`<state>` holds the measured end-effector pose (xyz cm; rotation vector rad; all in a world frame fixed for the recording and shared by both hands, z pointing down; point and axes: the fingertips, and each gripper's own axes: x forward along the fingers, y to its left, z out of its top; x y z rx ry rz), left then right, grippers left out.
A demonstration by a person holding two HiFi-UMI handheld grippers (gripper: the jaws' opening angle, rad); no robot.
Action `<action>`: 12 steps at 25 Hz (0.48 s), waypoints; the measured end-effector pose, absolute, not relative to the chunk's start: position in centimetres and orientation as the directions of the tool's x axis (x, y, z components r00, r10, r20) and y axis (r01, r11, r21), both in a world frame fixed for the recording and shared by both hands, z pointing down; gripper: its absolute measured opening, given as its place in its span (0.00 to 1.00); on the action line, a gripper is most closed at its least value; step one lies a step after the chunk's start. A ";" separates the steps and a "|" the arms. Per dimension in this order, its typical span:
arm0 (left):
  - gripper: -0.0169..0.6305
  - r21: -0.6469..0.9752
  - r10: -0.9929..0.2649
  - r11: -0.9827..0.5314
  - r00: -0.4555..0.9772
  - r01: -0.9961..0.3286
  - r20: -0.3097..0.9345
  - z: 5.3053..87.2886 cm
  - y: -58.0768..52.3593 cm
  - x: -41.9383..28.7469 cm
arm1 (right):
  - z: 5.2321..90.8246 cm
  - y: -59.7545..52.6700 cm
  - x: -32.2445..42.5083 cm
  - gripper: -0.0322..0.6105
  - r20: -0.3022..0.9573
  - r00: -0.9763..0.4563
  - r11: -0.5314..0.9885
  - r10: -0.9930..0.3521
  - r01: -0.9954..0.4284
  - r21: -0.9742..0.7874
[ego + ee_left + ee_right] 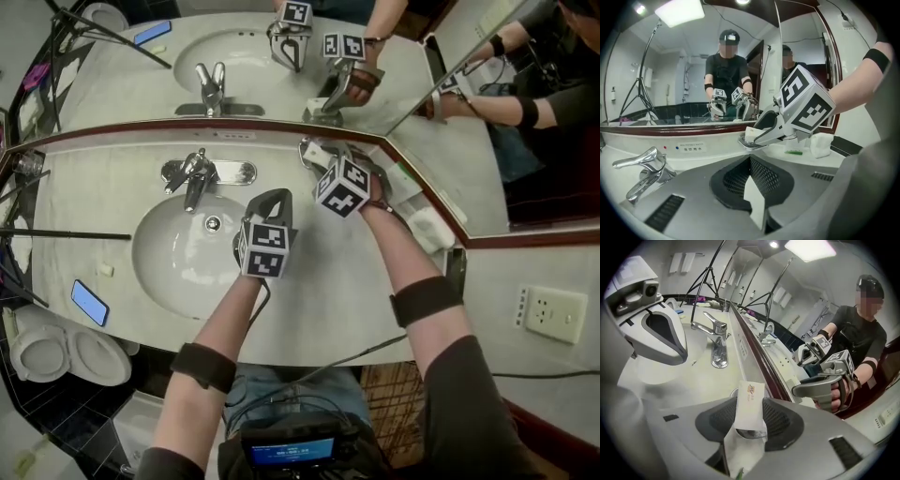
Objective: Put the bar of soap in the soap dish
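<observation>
Left gripper (753, 194) is held closed, empty; the bar of soap (749, 403) is gripped by right gripper (753, 414) fingers over the soap dish (751, 433).

Worktop (347, 309) front edge, right of basin (178, 258): bare, passable. Back edge: tap (195, 176) left, soap dish (746, 144) by mirror (394, 84). Back right corner: white packet (433, 229), crowded.

The left forearm (220, 319) and right forearm (405, 246) reach forward. The left tool (271, 199) has its jaws together, empty. The right tool (317, 155) points down, jaws clamped on the soap (749, 405).
</observation>
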<state>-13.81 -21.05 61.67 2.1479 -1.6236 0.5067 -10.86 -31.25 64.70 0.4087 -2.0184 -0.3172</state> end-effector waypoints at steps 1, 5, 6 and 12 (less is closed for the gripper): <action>0.03 0.101 -0.823 -0.241 0.258 -0.965 0.506 61.9 -21.1 -13.9 | 65.1 -31.3 -11.0 0.35 0.805 -0.423 0.908 -0.415 -0.142 0.393; 0.03 0.108 -0.822 -0.241 0.262 -0.964 0.506 62.2 -20.9 -14.3 | 65.7 -31.5 -11.3 0.38 0.808 -0.400 0.900 -0.432 -0.141 0.411; 0.03 0.111 -0.822 -0.237 0.260 -0.965 0.507 62.4 -20.8 -14.4 | 65.7 -31.5 -11.4 0.39 0.810 -0.398 0.902 -0.430 -0.141 0.409; 0.03 0.119 -0.821 -0.231 0.259 -0.966 0.509 62.3 -20.4 -14.3 | 65.2 -31.5 -10.9 0.43 0.806 -0.400 0.899 -0.436 -0.152 0.411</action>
